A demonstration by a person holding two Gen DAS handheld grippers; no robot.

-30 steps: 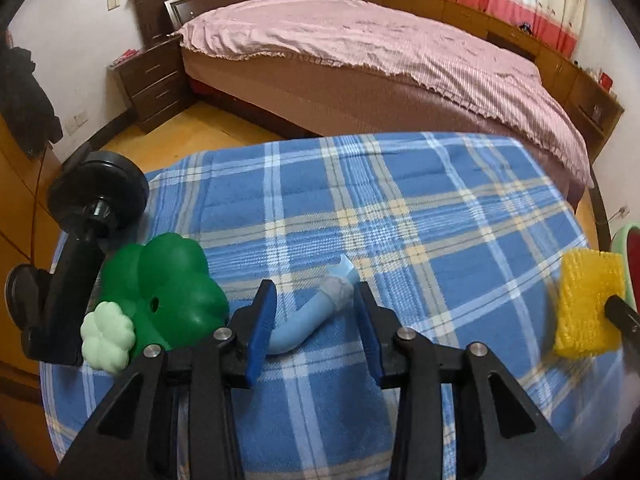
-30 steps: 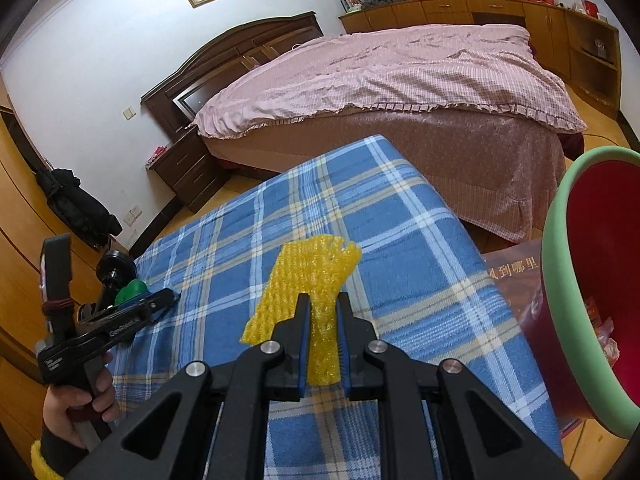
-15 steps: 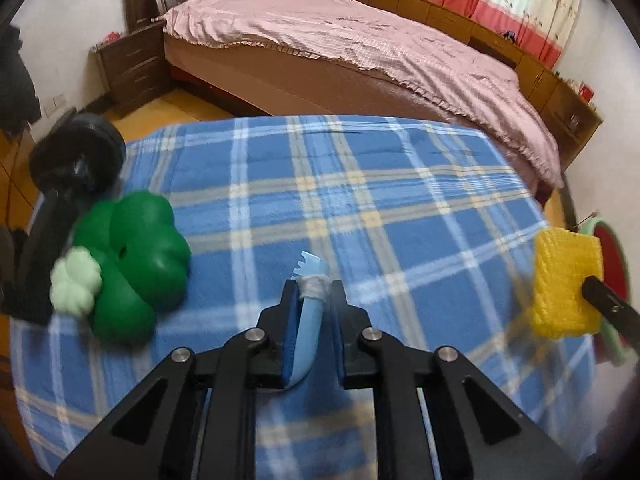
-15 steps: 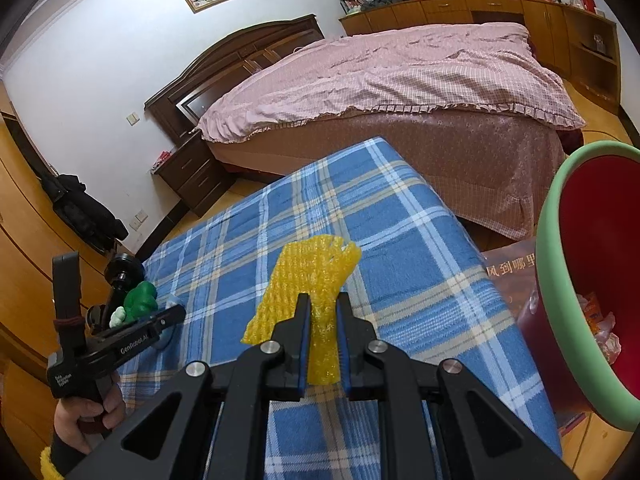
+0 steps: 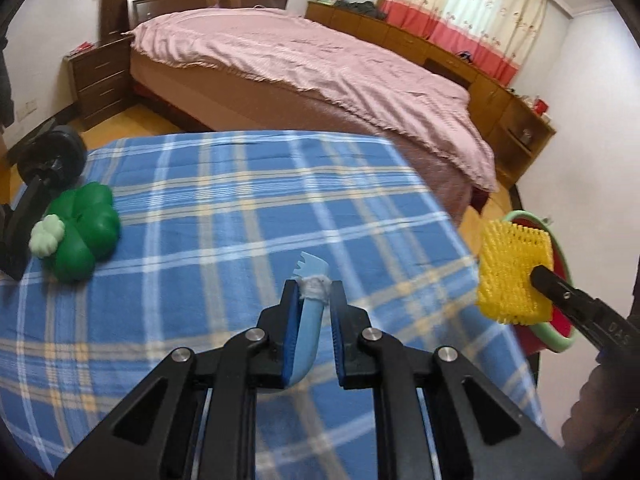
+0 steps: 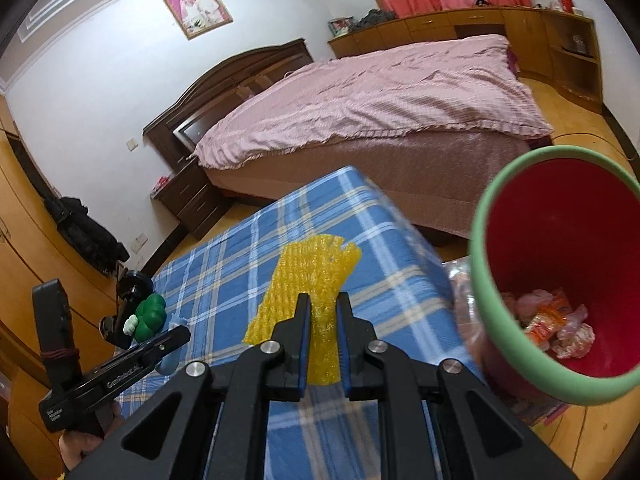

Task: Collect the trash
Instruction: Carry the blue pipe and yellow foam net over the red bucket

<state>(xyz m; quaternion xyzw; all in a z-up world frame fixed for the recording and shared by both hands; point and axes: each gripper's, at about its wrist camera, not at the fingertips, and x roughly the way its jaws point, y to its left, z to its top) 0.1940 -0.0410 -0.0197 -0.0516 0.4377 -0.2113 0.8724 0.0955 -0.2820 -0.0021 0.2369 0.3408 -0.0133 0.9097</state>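
Left wrist view shows the left gripper clamped tight on a curved light-blue plastic piece with a torn white wrap near its tip, carried above the blue plaid tablecloth. Off to the side, the right gripper is pinched shut on a yellow foam fruit net, held near the table's corner with the red bin and its green rim just beyond; crumpled wrappers lie at the bin's bottom. Risks, as I judge them: the foam net is light and springy, so a release short of the rim would likely let it drift onto the floor or catch the table edge. The blue piece is gripped near one end and could pivot or slip out while it swings toward the bin. The green clover-shaped toy and black stand look like keepers, not trash.
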